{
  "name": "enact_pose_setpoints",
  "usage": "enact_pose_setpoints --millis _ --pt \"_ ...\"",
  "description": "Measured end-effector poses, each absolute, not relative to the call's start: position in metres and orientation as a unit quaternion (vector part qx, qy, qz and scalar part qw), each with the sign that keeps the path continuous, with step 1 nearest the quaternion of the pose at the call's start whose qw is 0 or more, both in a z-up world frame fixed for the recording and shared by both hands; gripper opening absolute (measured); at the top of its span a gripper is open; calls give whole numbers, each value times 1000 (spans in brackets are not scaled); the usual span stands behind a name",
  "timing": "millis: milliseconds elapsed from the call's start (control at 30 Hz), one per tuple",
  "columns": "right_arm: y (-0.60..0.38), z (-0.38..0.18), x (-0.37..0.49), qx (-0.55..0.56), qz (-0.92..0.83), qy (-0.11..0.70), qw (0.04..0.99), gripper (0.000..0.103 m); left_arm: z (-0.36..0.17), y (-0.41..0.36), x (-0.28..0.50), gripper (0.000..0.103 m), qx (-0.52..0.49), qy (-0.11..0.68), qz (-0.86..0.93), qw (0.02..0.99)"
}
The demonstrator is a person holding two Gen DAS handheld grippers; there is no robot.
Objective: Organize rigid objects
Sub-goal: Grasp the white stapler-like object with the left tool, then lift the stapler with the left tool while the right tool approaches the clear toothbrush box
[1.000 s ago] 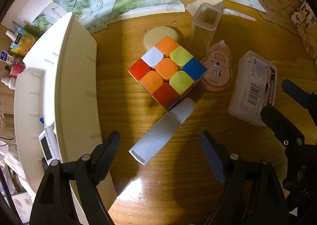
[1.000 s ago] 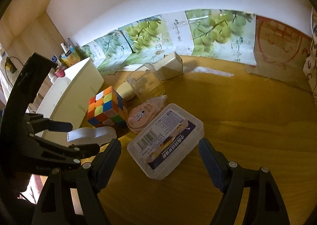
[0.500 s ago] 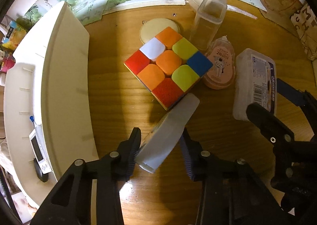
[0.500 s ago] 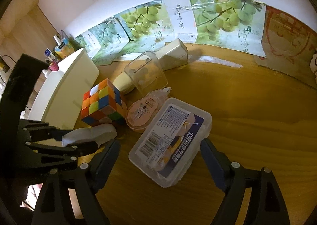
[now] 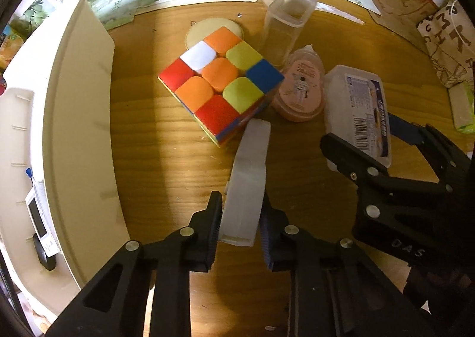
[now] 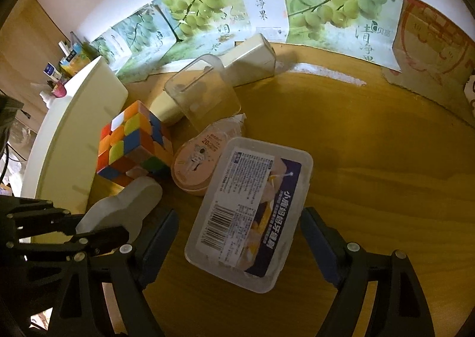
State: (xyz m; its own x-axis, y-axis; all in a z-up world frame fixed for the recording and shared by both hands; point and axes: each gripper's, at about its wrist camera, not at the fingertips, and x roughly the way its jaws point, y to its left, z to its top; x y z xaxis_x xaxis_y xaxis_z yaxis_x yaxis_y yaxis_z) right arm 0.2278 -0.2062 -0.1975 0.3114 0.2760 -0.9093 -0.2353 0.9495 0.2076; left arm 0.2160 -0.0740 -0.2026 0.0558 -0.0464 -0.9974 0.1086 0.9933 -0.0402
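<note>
Left tool (image 5: 240, 219) is clamped tight, right tool (image 6: 237, 236) spread wide, both angled downward.

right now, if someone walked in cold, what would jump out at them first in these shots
The bright multicoloured puzzle cube in the middle of the wooden table, beside the tall white bin. Next, the left gripper shut on a pale white plastic piece just in front of the cube. To the right, the open right gripper straddles a clear labelled box.
</note>
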Motion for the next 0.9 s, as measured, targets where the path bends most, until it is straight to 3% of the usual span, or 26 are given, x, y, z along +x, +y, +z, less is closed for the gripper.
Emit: enact_pose_setpoints --millis 233,300,900 --pt "-207 -199 229 25 155 570 806 84 -200 -80 206 22 -8 690 -57 722" --pt "-206 -200 230 15 149 572 806 76 -197 -83 199 22 -12 689 -56 723" --pt "-214 -191 217 23 163 575 801 70 -144 -69 170 22 -42 650 -54 757"
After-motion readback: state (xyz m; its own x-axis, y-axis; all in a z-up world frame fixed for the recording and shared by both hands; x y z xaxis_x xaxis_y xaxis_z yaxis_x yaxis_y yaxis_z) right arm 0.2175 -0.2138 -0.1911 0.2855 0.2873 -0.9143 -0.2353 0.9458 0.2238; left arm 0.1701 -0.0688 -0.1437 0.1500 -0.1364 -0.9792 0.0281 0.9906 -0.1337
